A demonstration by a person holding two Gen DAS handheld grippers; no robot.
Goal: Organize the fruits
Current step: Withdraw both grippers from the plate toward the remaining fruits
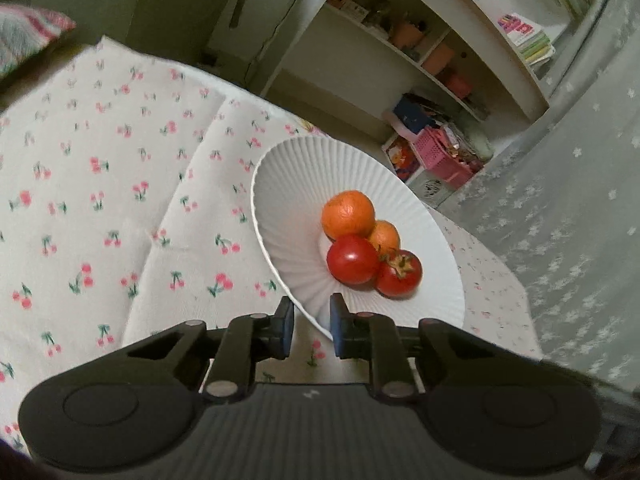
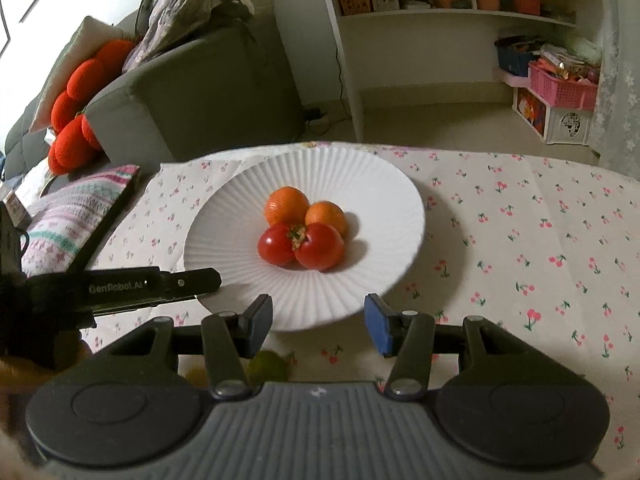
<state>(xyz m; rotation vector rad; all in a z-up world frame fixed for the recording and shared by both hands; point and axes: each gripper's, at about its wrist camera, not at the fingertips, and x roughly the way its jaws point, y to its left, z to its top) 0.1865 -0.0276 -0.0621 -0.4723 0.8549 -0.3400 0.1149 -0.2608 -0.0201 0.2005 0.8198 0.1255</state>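
Note:
A white ribbed plate [image 2: 240, 216] sits on the cherry-print tablecloth and holds two oranges [image 2: 286, 205] and two red tomatoes [image 2: 320, 246]. The plate also shows in the left wrist view [image 1: 288, 184], with an orange [image 1: 348, 214] and a tomato [image 1: 352, 258]. My left gripper [image 1: 311, 326] is open with a narrow gap and empty, at the plate's near rim; it also shows in the right wrist view [image 2: 192, 280]. My right gripper [image 2: 318, 322] is open wide and empty, above the plate's front edge. A green fruit [image 2: 267, 366] lies on the cloth beneath my right gripper, partly hidden.
A grey sofa [image 2: 208, 92] with red cushions stands beyond the table's far left. A patterned cushion [image 2: 76, 208] lies by the table's left edge. White shelves [image 2: 460, 12] and a pink basket [image 2: 560, 84] stand at the back. A lace curtain [image 1: 560, 208] hangs on the right.

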